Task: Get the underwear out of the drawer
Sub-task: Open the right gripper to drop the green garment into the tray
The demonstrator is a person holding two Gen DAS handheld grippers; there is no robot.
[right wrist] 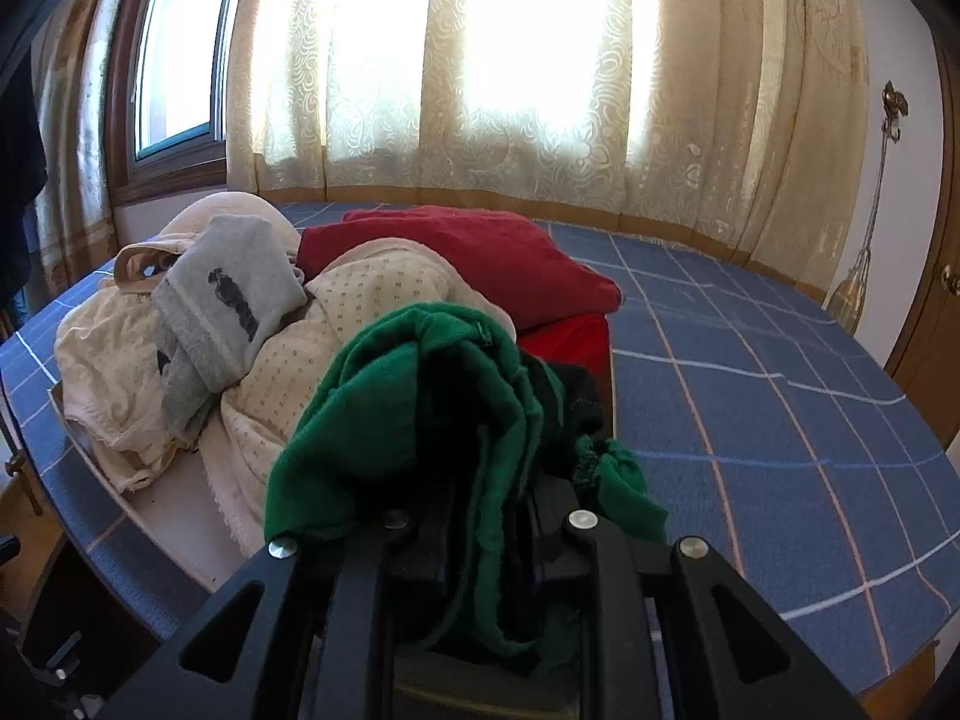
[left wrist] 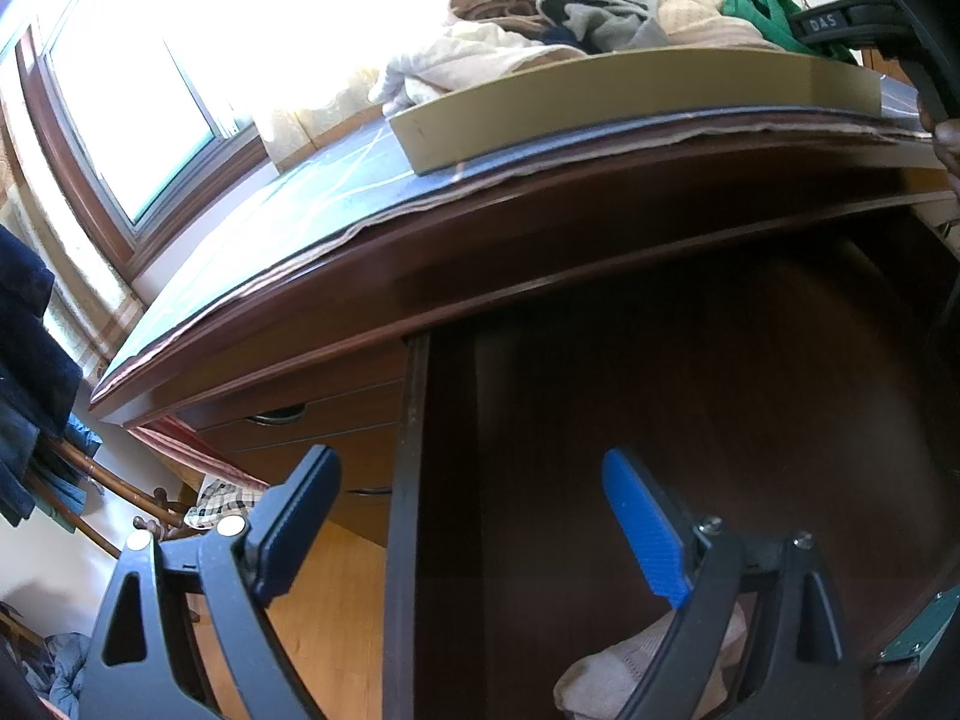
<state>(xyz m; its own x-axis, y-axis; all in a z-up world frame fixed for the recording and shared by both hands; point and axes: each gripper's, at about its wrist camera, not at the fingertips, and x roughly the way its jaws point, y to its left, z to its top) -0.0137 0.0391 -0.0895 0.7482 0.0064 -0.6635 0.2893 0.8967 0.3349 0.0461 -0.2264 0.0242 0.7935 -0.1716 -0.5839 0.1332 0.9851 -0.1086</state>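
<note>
The right gripper (right wrist: 480,546) has its fingers clenched on the crumpled green cotton underwear (right wrist: 420,408) above the pale tray (right wrist: 168,516) of clothes. Lower it onto the pile before releasing. The left gripper (left wrist: 474,516) waits below the surface, fingers spread and empty.

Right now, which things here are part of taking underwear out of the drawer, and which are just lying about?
Part of the job:
green underwear, clamped in the right claw
drawer on the desk, holding a pile of clothes
left claw, open and empty

Just lying about:
blue cloth
curtains
sock under the desk
</note>
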